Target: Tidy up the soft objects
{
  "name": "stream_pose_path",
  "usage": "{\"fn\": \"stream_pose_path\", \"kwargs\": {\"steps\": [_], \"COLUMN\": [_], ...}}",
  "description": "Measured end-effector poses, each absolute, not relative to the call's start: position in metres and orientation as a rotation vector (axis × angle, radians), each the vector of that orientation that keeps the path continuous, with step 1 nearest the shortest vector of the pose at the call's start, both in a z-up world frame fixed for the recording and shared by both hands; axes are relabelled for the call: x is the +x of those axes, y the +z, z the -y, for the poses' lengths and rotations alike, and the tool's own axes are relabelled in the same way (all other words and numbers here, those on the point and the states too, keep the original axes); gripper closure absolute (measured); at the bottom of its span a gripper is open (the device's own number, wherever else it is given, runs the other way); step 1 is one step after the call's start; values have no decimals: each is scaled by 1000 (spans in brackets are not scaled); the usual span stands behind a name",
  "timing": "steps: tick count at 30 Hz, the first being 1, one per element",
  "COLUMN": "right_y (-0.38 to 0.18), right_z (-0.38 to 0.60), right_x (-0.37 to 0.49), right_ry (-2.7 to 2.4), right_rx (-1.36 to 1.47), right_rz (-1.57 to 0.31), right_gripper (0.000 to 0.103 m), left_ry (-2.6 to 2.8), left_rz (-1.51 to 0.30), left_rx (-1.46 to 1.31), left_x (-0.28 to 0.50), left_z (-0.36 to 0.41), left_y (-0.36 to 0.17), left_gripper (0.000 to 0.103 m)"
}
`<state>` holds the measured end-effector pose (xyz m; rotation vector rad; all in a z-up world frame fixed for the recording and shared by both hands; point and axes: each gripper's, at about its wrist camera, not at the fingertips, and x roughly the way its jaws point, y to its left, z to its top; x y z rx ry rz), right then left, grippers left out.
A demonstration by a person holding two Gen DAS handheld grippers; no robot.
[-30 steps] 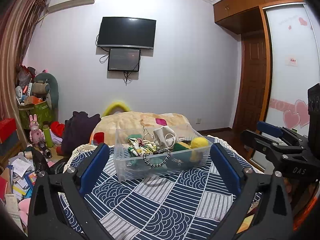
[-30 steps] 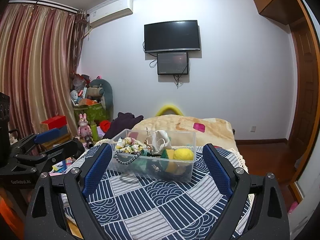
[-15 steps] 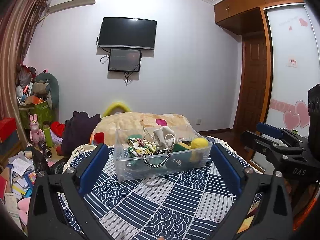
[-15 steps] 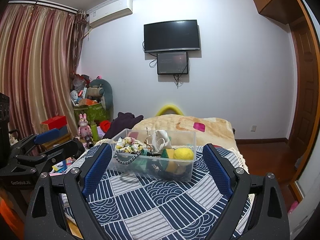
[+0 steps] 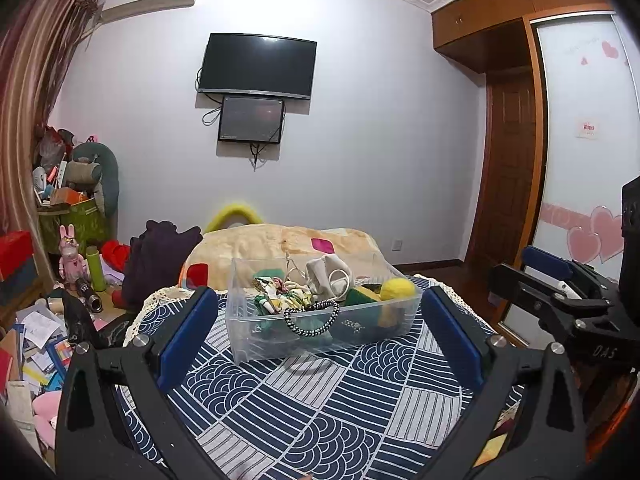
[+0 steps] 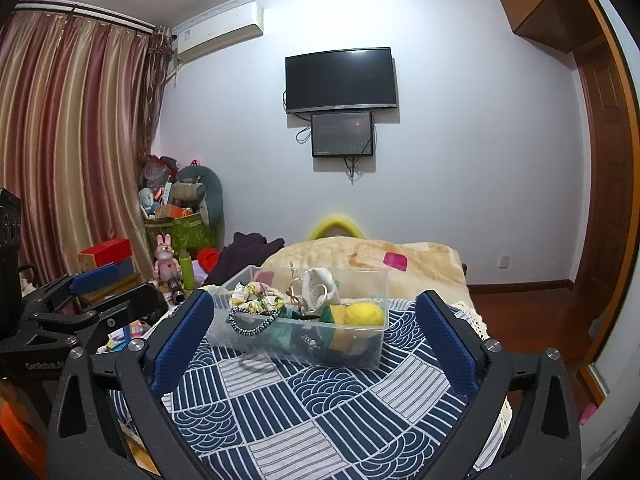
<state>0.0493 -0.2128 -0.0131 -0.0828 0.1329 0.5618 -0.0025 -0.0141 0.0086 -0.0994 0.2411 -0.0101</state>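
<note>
A clear plastic bin point(image 5: 256, 344) stands on a table with a blue-and-white patterned cloth point(image 5: 320, 412). It holds soft things: a yellow ball point(image 5: 397, 289), a white cloth piece point(image 5: 326, 276), a floral scrunchie point(image 5: 280, 293) and a black-and-white beaded band point(image 5: 310, 322) hanging over its front wall. My left gripper point(image 5: 320, 328) is open and empty, short of the bin. My right gripper point(image 6: 314, 330) is open and empty, also short of the bin point(image 6: 372, 344). Each gripper shows at the edge of the other's view.
A beige blanket point(image 5: 280, 244) lies behind the bin. A dark garment point(image 5: 160, 256) and cluttered floor with toys and papers point(image 5: 36, 340) are at the left. A wardrobe and door point(image 5: 508, 168) are at the right.
</note>
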Motion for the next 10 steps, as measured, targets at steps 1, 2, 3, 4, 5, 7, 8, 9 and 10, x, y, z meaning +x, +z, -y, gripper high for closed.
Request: {"fn": "stream_pose_path", "kwargs": {"steps": [1, 2, 3, 4, 5, 7, 8, 9, 10], "right_y": [-14, -13, -13, -13, -13, -13, -13, -13, -13], "right_z": [214, 213, 213, 213, 213, 213, 213, 213, 213], "right_x": [50, 49, 50, 51, 51, 51, 51, 51, 51], "right_ry": [563, 563, 563, 563, 563, 562, 562, 562, 561], "right_rx": [-81, -81, -81, -81, -81, -79, -78, -77, -76], "right_rz": [-134, -134, -135, -135, -135, -135, -136, -136, -136], "right_gripper": [2, 2, 1, 1, 1, 0, 0, 0, 0], "left_ry": [-10, -9, -8, -8, -8, -8, -11, -12, -13], "left_rz": [-240, -239, -238, -237, -236, -235, -236, -237, -239], "left_rx": [-98, -97, -94, -91, -89, -90, -91, -92, -93], "left_x": [-2, -2, -3, -3, -3, -3, -3, -3, -2], "left_z": [14, 15, 15, 16, 17, 17, 18, 18, 18], "left_y": [9, 9, 8, 8, 8, 9, 9, 9, 9], "left_gripper": [0, 0, 0, 0, 0, 0, 0, 0, 0]}}
